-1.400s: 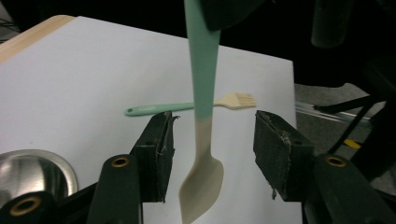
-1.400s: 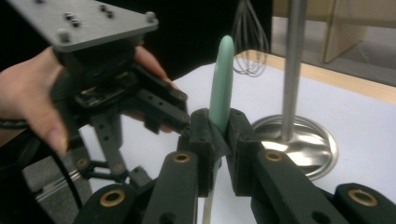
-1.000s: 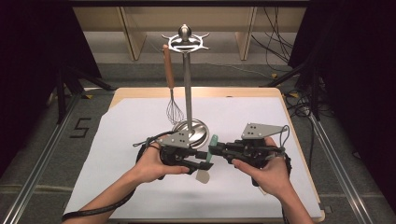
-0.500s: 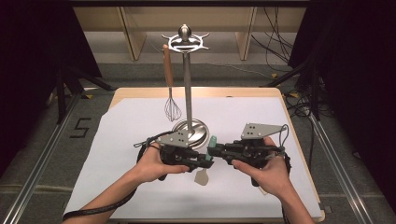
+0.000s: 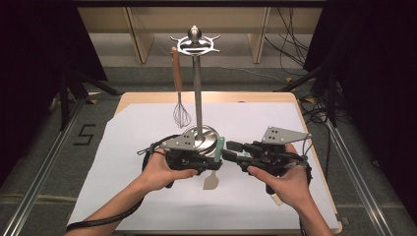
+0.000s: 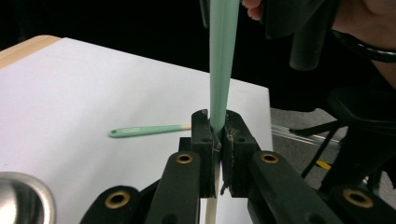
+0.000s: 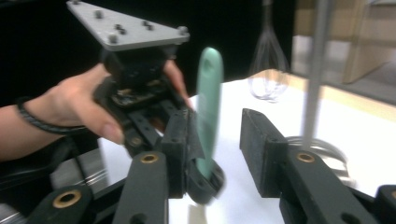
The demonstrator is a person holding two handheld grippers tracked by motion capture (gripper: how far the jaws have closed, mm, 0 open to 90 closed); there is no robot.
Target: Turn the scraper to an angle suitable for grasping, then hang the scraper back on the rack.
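Note:
A spatula [image 5: 211, 182] with a mint-green handle [image 7: 208, 107] and a beige blade hangs upright between my two grippers above the white paper. My left gripper [image 5: 212, 164] [image 6: 215, 121] has just been closing, and it is shut on the spatula's neck where the green handle [image 6: 220, 70] meets the beige shaft. My right gripper [image 5: 227, 152] [image 7: 217, 140] has just been opening. Its jaws stand apart on either side of the handle, and the right pad is clear of it. A hand holds each gripper.
A metal utensil stand [image 5: 197, 88] rises from a round base [image 5: 209, 135] just behind the grippers. A wooden-handled whisk [image 5: 180, 110] [image 7: 266, 70] hangs from its top. A second green-handled utensil [image 6: 149, 129] lies on the paper [image 5: 137, 147] near the table's right edge.
The left jaws have closed onto the spatula and the right jaws have opened off it. Both hands stay about where they were.

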